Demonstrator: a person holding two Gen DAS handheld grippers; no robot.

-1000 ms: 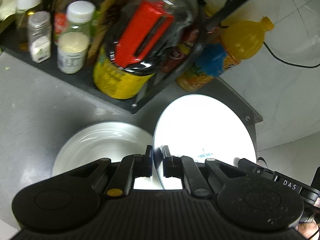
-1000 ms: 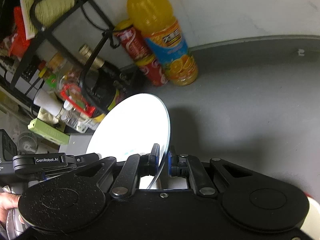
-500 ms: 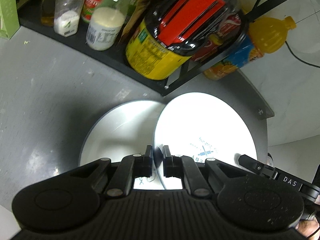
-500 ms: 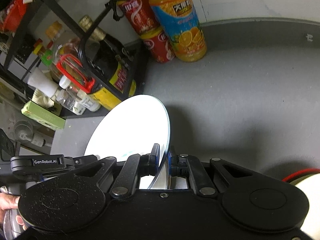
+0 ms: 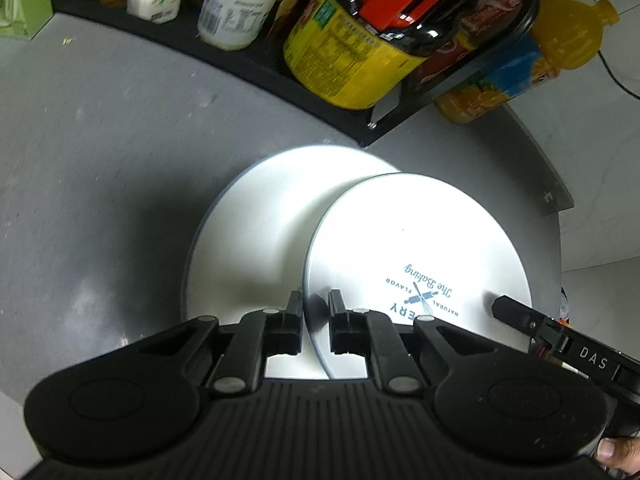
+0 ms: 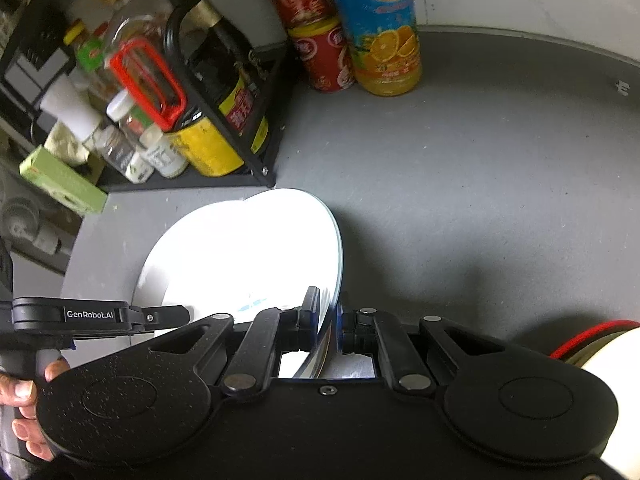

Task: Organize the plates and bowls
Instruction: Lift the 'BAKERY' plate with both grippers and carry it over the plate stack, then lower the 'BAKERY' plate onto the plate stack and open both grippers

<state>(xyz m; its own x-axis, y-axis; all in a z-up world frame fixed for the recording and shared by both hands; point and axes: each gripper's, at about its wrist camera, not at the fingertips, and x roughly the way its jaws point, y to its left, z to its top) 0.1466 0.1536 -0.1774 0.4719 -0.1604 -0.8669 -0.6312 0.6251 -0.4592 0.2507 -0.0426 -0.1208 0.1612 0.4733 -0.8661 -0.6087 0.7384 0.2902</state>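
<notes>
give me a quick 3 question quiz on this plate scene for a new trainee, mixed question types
1. True or false: the left gripper and the right gripper both pinch the rim of the printed plate.
2. Multiple choice: what lies under the printed plate on the grey counter? A) a red bowl B) a larger white plate C) a cutting board
3. Fill in: the tall bottle standing beside the red cans holds ____ coloured drink.

Key: 1 true; 2 B; 3 orange
</notes>
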